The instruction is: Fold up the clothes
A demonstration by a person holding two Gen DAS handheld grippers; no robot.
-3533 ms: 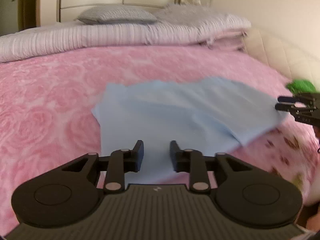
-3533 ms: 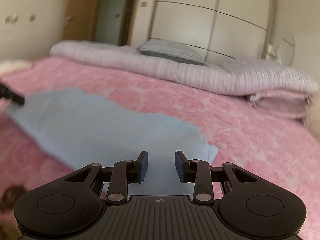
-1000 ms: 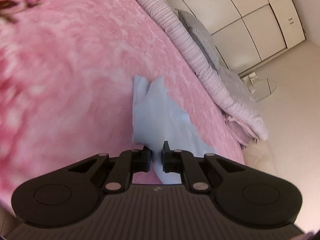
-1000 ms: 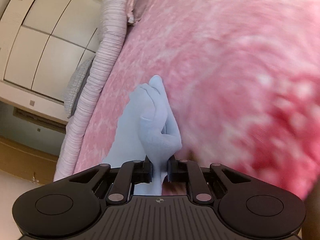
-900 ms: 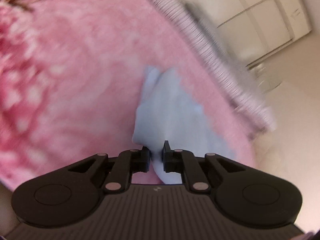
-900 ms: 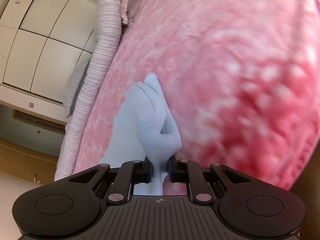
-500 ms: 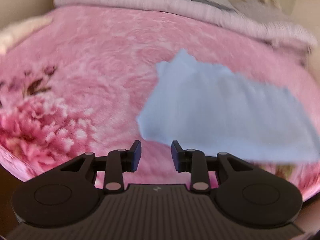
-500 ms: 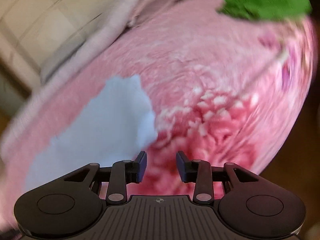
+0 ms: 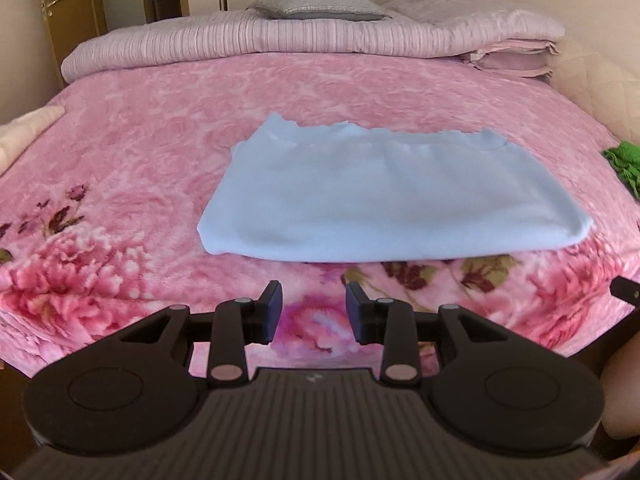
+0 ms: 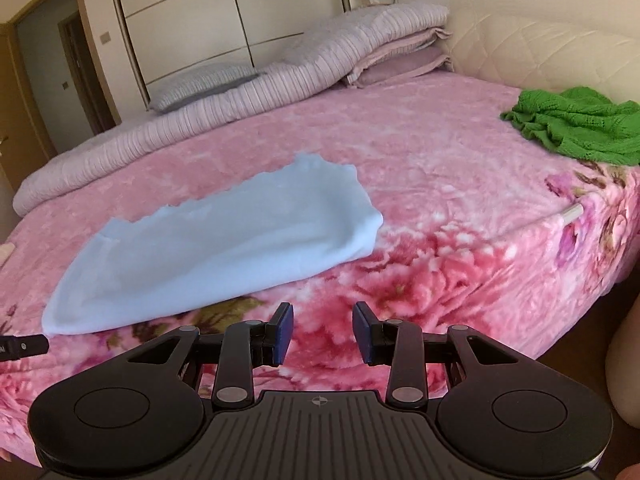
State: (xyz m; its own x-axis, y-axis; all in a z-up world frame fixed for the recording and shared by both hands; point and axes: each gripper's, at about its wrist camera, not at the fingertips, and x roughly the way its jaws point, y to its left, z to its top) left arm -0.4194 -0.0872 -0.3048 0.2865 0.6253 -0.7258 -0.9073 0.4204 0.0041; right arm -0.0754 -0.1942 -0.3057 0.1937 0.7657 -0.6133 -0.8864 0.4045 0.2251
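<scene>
Two tools are seen above the near edge of the bed, each with its jaws apart and nothing between them. The left tool (image 9: 313, 306) is held over the flowered part of the pink blanket (image 9: 152, 152), just short of the near fold of the blue garment (image 9: 384, 200); its jaws have just been opening, and no cloth is touched by them. The right tool (image 10: 322, 330) is likewise held clear of the cloth, with only blanket showing in the gap; its jaws have also just been opened, then kept at that width. The tip of the right tool is caught at the right edge of the left view, and the tip of the left tool at the left edge of the right view.

The blue garment (image 10: 224, 248) is laid flat on the blanket, folded into a broad band with a rounded fold toward the tools and a scalloped hem on the far side. A green knit (image 10: 576, 124) is left in a heap near the bed's right corner, well apart from the blue garment. Striped bedding (image 9: 312, 40) and a grey pillow (image 9: 316, 6) are piled along the far side of the bed, with wardrobe doors (image 10: 240, 12) behind.
</scene>
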